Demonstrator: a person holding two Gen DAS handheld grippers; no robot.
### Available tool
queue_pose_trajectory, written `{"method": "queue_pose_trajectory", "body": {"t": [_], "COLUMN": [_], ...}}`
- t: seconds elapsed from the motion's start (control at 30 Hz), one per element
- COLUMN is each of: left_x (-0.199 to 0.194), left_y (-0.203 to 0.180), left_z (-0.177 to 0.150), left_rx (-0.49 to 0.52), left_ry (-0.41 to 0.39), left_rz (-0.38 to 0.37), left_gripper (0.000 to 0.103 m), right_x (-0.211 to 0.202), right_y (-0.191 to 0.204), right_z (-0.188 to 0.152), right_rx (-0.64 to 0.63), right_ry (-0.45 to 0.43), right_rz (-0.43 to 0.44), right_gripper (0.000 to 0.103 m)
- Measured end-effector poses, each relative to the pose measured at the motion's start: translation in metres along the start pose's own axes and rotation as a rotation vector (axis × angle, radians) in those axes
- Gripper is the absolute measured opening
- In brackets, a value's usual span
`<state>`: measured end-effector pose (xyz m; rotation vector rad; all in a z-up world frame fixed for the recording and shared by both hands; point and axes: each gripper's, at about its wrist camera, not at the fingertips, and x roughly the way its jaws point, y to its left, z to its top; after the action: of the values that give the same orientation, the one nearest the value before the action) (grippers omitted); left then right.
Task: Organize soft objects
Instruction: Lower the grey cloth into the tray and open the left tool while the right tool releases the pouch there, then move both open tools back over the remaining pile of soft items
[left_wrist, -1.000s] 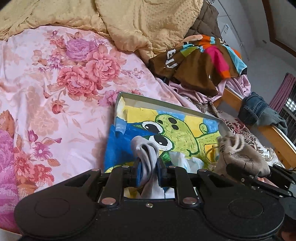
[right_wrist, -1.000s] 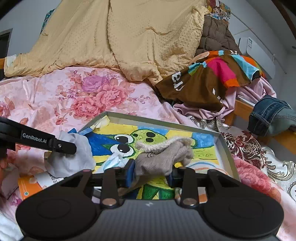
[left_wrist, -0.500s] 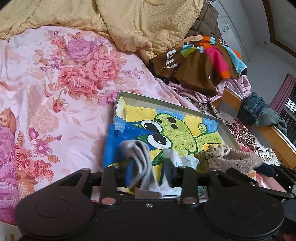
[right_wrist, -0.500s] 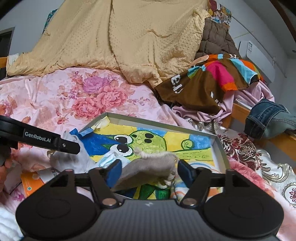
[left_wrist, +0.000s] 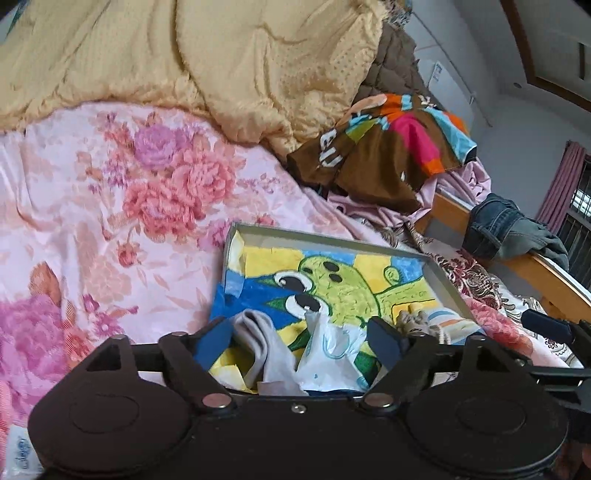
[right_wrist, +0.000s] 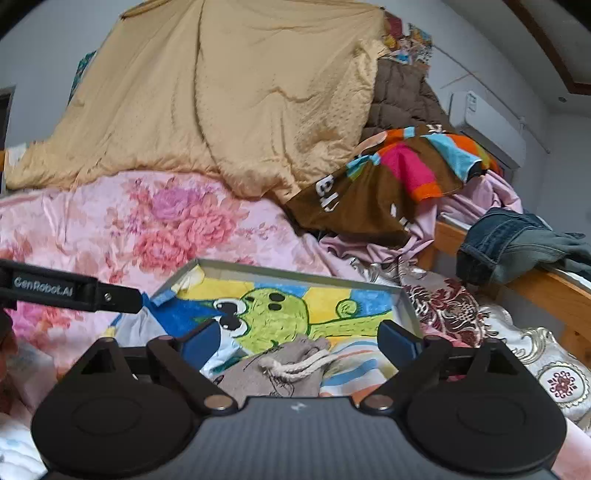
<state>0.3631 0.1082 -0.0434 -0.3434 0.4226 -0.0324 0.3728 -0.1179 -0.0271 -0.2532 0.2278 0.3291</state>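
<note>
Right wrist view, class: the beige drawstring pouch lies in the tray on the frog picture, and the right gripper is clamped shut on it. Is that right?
Not quite. In the right wrist view the right gripper is open, jaws spread wide on either side of the drawstring pouch, which does lie in the tray.

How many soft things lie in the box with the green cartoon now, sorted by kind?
Grey sock: 1
White printed cloth: 1
Beige drawstring pouch: 1
Total: 3, all in the box. The left gripper and right gripper are open.
</note>
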Motion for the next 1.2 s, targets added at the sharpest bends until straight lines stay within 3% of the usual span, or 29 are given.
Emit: {"method": "queue_pose_trajectory", "body": {"t": [0.37, 0.63, 1.2], "left_x": [-0.049, -0.084, -0.147], "left_y": [-0.027, -0.045, -0.073], "left_z": [0.007, 0.005, -0.024], "left_rx": [0.068, 0.115, 0.146], "left_ry": [-0.095, -0.137, -0.134], "left_rz": [-0.001, 0.016, 0.017], "left_gripper": [0.102, 0.102, 0.102], "right_x": [-0.041, -0.075, -0.152], "right_y": [-0.021, -0.037, -0.043], "right_z": [0.008, 0.006, -0.014], "right_rx": [0.096, 0.187, 0.213], "right_ry": [-0.067, -0.083, -0.100], "right_rz": [-0.045, -0.045, -0.062], "right_gripper": [0.103, 0.103, 0.103]}}
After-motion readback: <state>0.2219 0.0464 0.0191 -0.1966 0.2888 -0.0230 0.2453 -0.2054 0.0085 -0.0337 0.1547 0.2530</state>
